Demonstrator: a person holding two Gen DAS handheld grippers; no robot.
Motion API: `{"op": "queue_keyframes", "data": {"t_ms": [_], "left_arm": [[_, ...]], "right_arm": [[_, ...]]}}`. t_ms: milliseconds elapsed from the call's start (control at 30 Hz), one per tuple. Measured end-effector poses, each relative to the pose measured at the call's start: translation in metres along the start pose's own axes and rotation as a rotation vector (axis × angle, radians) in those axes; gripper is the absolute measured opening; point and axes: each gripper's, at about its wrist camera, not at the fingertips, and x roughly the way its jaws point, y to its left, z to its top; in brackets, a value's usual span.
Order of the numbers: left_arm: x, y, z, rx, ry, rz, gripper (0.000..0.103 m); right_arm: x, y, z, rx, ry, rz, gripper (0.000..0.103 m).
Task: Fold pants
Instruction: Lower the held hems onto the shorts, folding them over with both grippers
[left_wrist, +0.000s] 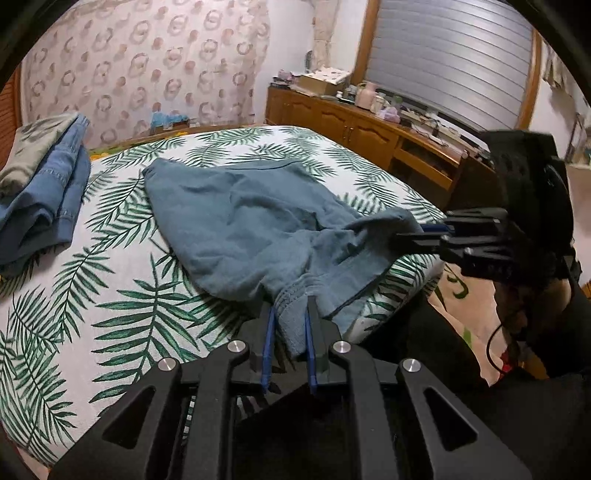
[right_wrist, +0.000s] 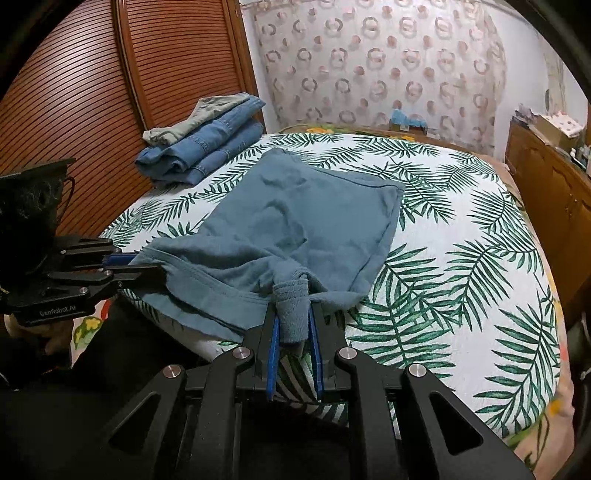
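The teal-blue pants (left_wrist: 236, 210) lie spread on the bed, also seen in the right wrist view (right_wrist: 306, 214). My left gripper (left_wrist: 291, 306) is shut on a bunched hem of the pants at the bed's near edge. My right gripper (right_wrist: 293, 314) is shut on another bunched corner of the pants. Each gripper shows in the other's view: the right one (left_wrist: 402, 236) at the right, the left one (right_wrist: 147, 266) at the left, both holding the near edge of the fabric, lifted slightly off the bed.
The bed has a white sheet with green palm leaves (right_wrist: 461, 258). A stack of folded jeans and a grey garment (right_wrist: 207, 144) sits at the far left corner, also in the left wrist view (left_wrist: 44, 184). A wooden sideboard (left_wrist: 369, 129) stands to the right; a wooden louvred door (right_wrist: 110, 92) to the left.
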Motion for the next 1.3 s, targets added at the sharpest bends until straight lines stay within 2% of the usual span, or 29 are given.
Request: {"op": "queue_keyframes", "data": {"t_ms": [400, 633, 1000, 1300], "left_arm": [[-0.044, -0.009, 0.023, 0.010, -0.114, -0.020, 0.015], [-0.057, -0.011, 0.028, 0.018, -0.149, -0.024, 0.015], [-0.032, 0.008, 0.034, -0.015, -0.127, -0.006, 0.015], [-0.011, 0.026, 0.058, -0.026, -0.149, 0.034, 0.015]], "right_arm": [[-0.041, 0.001, 0.007, -0.007, -0.088, 0.037, 0.015], [-0.058, 0.003, 0.007, -0.020, -0.128, 0.050, 0.015], [-0.037, -0.001, 0.015, -0.035, -0.113, 0.016, 0.015], [-0.013, -0.001, 0.036, -0.042, -0.119, -0.019, 0.015]]}}
